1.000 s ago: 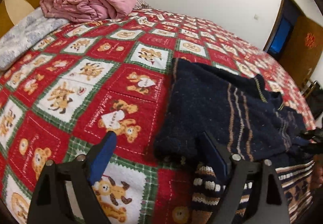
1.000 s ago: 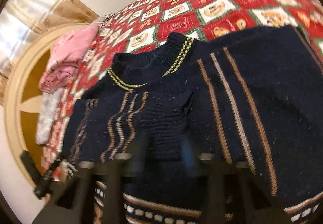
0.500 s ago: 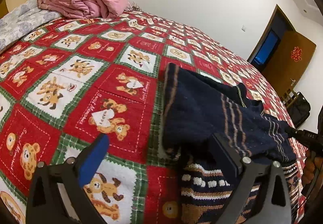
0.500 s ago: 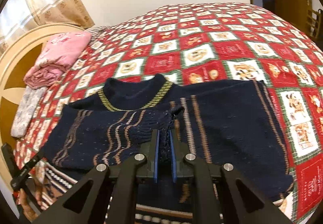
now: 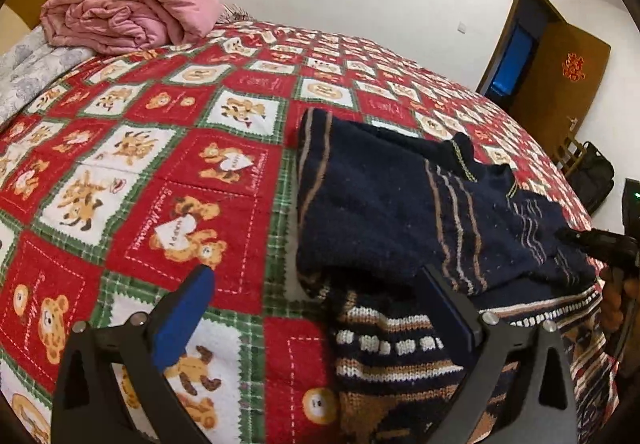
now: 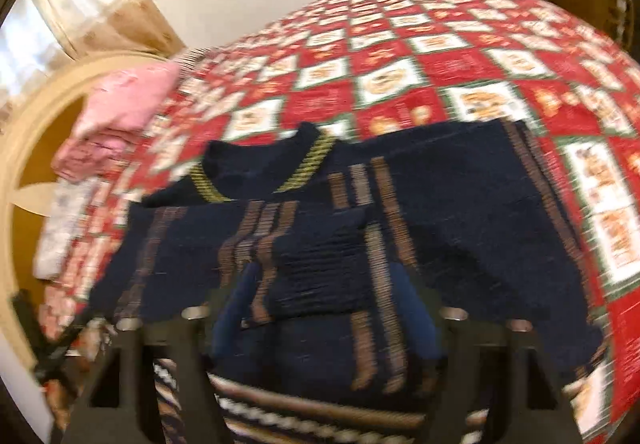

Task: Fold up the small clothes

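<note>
The navy knitted sweater with tan and cream stripes and a yellow-trimmed collar (image 6: 320,236) lies spread on the bed's red, green and white teddy-bear patchwork quilt (image 5: 168,179), its two sleeves already brought in across the chest and its patterned hem nearest the cameras. The right hand-held gripper (image 6: 324,308) has just been opening: its blue pads now stand apart on either side of the ribbed cuff (image 6: 320,264), which lies flat and released on the body of the sweater (the frame is smeared by motion, so the exact gap is hard to judge). The left hand-held gripper (image 5: 316,308) stands fully released, one pad over bare quilt and the other above the sweater's lower edge, grasping nothing. The step in hand seems to be finishing the sleeve fold and setting up the bottom-to-collar fold. To do it well, lift clear without snagging the loose knit, then pinch both hem corners evenly, taking both layers, and carry them level toward the collar so the folded sleeves stay trapped inside rather than sliding out.
</note>
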Demonstrator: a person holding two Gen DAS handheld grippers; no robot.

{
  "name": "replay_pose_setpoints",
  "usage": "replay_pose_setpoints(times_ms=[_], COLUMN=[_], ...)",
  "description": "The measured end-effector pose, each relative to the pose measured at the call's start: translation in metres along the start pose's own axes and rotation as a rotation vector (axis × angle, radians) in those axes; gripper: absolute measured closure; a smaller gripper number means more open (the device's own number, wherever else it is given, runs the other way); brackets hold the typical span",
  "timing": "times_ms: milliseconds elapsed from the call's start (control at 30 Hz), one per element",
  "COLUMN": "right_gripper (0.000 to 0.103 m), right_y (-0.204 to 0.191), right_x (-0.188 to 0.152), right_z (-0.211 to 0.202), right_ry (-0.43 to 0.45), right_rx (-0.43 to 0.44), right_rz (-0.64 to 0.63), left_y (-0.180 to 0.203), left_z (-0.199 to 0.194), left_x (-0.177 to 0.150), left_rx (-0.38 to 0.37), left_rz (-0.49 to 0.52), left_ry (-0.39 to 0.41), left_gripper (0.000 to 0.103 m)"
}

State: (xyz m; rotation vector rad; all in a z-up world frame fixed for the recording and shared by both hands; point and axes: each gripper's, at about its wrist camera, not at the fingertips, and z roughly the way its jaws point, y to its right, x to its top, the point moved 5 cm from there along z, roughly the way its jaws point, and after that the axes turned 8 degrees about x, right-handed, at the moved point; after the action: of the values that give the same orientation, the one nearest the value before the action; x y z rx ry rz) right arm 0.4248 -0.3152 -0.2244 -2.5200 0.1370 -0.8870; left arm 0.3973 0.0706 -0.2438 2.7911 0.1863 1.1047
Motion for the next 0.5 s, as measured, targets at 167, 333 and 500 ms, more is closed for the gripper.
replay_pose_setpoints(times_ms=[167,333,500], right_gripper=[0.047,0.079,0.093], right_y=[-0.005,0.006,-0.006], right_x=[-0.010,-0.013,-0.011], right_z=[0.021,0.030,0.023], right_ry=[-0.069,-0.079,-0.068], right_rx=[-0.094,-0.133,-0.192], right_rz=[-0.041,-0.029,-0.137], left_y=[-0.001,-0.002,-0.002], left_z=[0.006,0.006,0.002], left_x=[-0.001,-0.002,-0.001], left_rx=[-0.003,-0.007,-0.027], left_rz=[-0.016,-0.019,-0.025], left_ry=[-0.028,-0.030,-0.014], left_gripper=[0.000,0.000,0.000])
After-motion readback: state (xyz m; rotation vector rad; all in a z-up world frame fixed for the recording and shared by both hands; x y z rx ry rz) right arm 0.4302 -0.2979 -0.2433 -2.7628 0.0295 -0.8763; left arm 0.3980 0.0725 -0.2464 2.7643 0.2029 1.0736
